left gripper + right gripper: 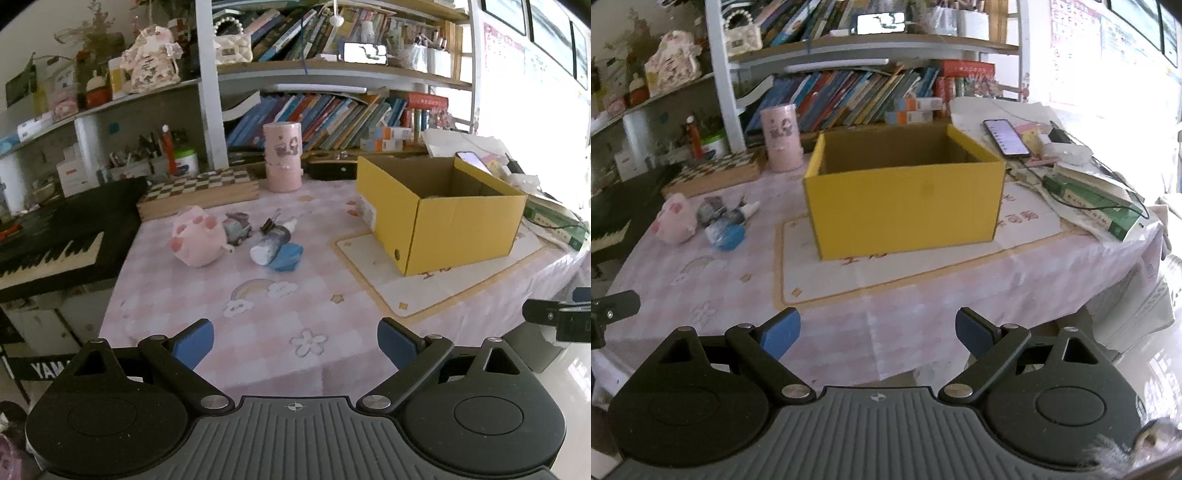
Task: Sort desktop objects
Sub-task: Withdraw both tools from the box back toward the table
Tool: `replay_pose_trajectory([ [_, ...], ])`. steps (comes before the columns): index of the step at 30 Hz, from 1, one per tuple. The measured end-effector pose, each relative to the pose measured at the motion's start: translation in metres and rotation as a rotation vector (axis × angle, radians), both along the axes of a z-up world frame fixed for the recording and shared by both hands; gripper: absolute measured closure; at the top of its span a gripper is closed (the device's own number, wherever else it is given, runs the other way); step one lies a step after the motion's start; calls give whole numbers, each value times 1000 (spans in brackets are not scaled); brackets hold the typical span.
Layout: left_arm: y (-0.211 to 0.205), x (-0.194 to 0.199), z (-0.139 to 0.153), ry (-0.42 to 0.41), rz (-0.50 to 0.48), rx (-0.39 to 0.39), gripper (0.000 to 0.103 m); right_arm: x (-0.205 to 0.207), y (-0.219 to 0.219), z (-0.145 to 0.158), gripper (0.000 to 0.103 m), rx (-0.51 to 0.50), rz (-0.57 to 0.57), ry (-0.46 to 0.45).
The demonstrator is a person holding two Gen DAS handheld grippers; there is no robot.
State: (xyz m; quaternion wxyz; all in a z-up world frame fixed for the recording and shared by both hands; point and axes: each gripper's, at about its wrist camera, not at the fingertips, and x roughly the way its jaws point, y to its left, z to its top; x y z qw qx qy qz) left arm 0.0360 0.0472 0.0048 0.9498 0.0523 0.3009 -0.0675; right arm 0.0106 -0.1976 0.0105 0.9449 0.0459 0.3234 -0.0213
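Note:
A pink plush toy (197, 238) lies on the pink tablecloth, with a small grey toy car (238, 229), a black binder clip (269, 223), a white-capped bottle (271, 242) and a blue object (288, 256) clustered to its right. The same cluster shows far left in the right wrist view, led by the plush toy (676, 218). An open yellow cardboard box (443, 214) (905, 199) stands on a cream mat. My left gripper (295, 345) hovers open over the table's near edge, well short of the cluster. My right gripper (877, 332) is open too, facing the box, nothing between its fingers.
A pink cylindrical tin (282, 160) and a chessboard box (199, 192) sit at the back. A keyboard (55, 236) lies left of the table. A phone (1006, 136), green book (1097, 206) and cables crowd the right side. Bookshelves (332, 118) rise behind.

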Motion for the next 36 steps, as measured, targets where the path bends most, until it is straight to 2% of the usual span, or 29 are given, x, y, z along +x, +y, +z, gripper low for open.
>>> replay_pose_trajectory([
  [17, 23, -20, -8, 4, 99, 31, 6, 5, 60, -8, 12, -3, 210, 3],
  [27, 28, -34, -6, -36, 127, 42, 6, 4, 90, -11, 12, -5, 332, 23],
  [36, 40, -40, -3, -61, 167, 39, 6, 4, 103, -9, 12, -29, 372, 12],
])
